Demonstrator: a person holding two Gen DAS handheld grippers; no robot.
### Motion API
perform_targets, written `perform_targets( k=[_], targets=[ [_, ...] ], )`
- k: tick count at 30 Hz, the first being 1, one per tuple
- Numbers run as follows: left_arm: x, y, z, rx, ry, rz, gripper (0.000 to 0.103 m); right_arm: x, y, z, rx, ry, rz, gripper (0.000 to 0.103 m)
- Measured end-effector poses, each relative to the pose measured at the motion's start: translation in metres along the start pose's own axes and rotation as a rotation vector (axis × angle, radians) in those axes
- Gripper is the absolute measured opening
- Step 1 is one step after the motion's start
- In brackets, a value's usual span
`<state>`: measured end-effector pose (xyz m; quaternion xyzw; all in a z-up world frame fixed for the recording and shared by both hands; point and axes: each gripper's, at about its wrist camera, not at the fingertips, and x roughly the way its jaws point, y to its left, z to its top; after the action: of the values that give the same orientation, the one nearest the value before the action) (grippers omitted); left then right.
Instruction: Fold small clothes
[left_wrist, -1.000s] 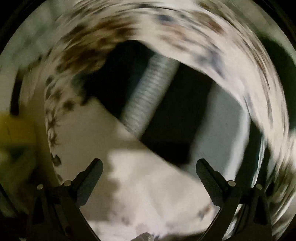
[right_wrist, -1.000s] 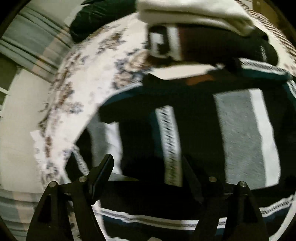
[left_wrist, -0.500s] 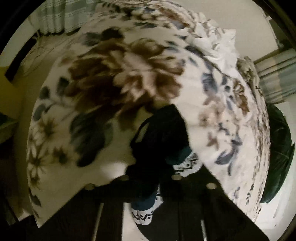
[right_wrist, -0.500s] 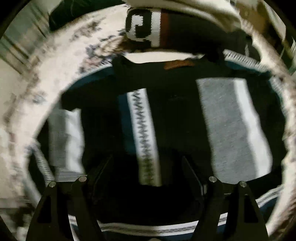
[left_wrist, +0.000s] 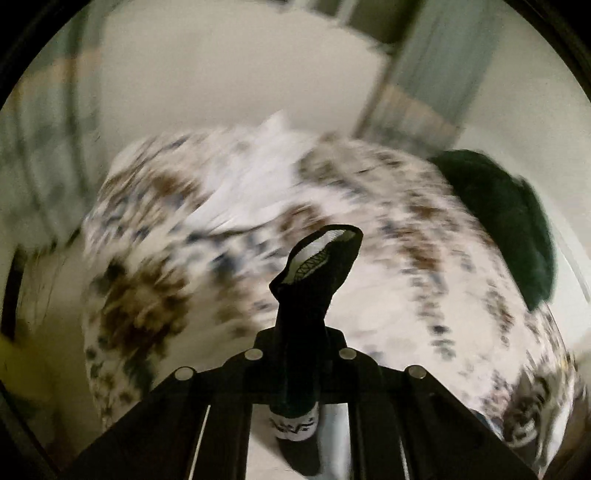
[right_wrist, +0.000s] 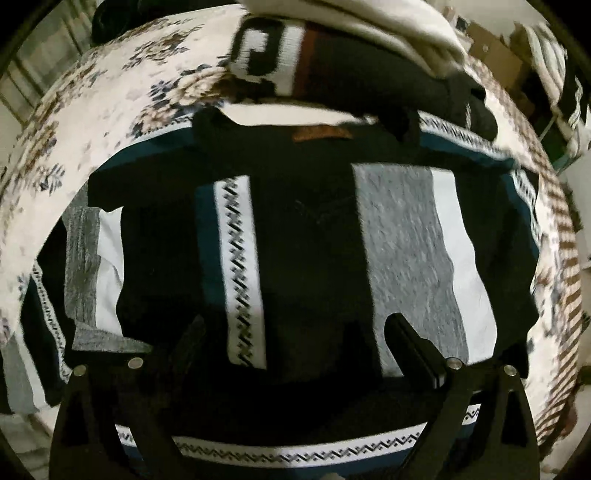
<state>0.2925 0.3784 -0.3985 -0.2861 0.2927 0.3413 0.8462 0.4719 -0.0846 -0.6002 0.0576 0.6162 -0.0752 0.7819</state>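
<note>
A dark patterned sweater (right_wrist: 303, 236) with grey, white and teal stripes lies spread on the floral bedspread (right_wrist: 74, 122). My right gripper (right_wrist: 295, 339) is open and hovers low over the sweater's lower middle, its right finger (right_wrist: 413, 347) above the grey stripe. My left gripper (left_wrist: 299, 354) is shut on a fold of the sweater's dark fabric (left_wrist: 314, 273), which sticks up between the jaws with a white patterned band showing. It is lifted above the bedspread (left_wrist: 388, 258).
Folded clothes (right_wrist: 351, 55), cream on top of dark, are stacked on the bed beyond the sweater's collar. A dark green cushion (left_wrist: 509, 221) lies at the bed's far right edge. Curtains and a pale wall lie beyond the bed.
My left gripper closed on a fold of the sweater and has lifted it, swinging the view up toward the wall. My right gripper stayed open and shifted over the sweater.
</note>
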Motion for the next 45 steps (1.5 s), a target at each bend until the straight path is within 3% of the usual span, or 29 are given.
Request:
perform_targets(
  k=[3, 6, 9, 13, 20, 22, 26, 27, 29, 30, 31, 32, 33, 38, 41, 45],
  targets=[
    [-0.032, -0.066, -0.001, 0.128, -0.044, -0.090, 0.007, -0.005, -0.029, -0.004, 0.044, 0.008, 0.045, 0.099],
    [-0.058, -0.139, -0.024, 0.259, -0.041, -0.194, 0.007, -0.011, -0.071, -0.004, 0.097, 0.010, 0.059, 0.099],
    [-0.073, -0.212, -0.074, 0.385, 0.029, -0.300, 0.007, -0.017, -0.116, 0.001, 0.155, 0.001, 0.059, 0.099],
    [-0.087, -0.308, -0.181, 0.565, 0.177, -0.412, 0.007, -0.026, -0.188, 0.006, 0.246, -0.018, 0.046, 0.099],
    [-0.113, -0.410, -0.353, 0.877, 0.303, -0.514, 0.007, -0.029, -0.316, -0.009, 0.390, -0.009, 0.003, 0.099],
    [-0.113, -0.423, -0.392, 0.941, 0.338, -0.519, 0.007, -0.028, -0.349, -0.014, 0.417, -0.004, -0.019, 0.099],
    [-0.103, -0.434, -0.435, 0.998, 0.427, -0.492, 0.010, -0.028, -0.397, -0.022, 0.463, 0.021, -0.047, 0.099],
    [-0.100, -0.435, -0.437, 0.993, 0.450, -0.484, 0.010, -0.028, -0.405, -0.024, 0.471, 0.026, -0.046, 0.099],
    [-0.098, -0.431, -0.429, 0.953, 0.491, -0.494, 0.021, -0.030, -0.417, -0.030, 0.486, 0.029, -0.020, 0.099],
    [-0.098, -0.428, -0.423, 0.939, 0.491, -0.494, 0.044, -0.031, -0.423, -0.031, 0.493, 0.029, 0.005, 0.099],
    [-0.099, -0.421, -0.407, 0.906, 0.478, -0.497, 0.080, -0.034, -0.426, -0.033, 0.502, 0.027, 0.043, 0.099],
    [-0.100, -0.410, -0.390, 0.864, 0.460, -0.502, 0.093, -0.036, -0.426, -0.033, 0.509, 0.026, 0.075, 0.099],
    [-0.096, -0.401, -0.377, 0.834, 0.446, -0.502, 0.097, -0.039, -0.426, -0.033, 0.514, 0.025, 0.107, 0.099],
    [-0.062, -0.338, -0.296, 0.686, 0.389, -0.323, 0.097, -0.054, -0.393, -0.014, 0.464, -0.002, 0.292, 0.099],
    [-0.035, -0.304, -0.271, 0.664, 0.370, -0.181, 0.097, -0.050, -0.357, 0.006, 0.422, -0.010, 0.391, 0.099],
    [-0.014, -0.274, -0.255, 0.663, 0.352, -0.079, 0.097, -0.038, -0.307, 0.037, 0.365, -0.008, 0.467, 0.094]
  ],
)
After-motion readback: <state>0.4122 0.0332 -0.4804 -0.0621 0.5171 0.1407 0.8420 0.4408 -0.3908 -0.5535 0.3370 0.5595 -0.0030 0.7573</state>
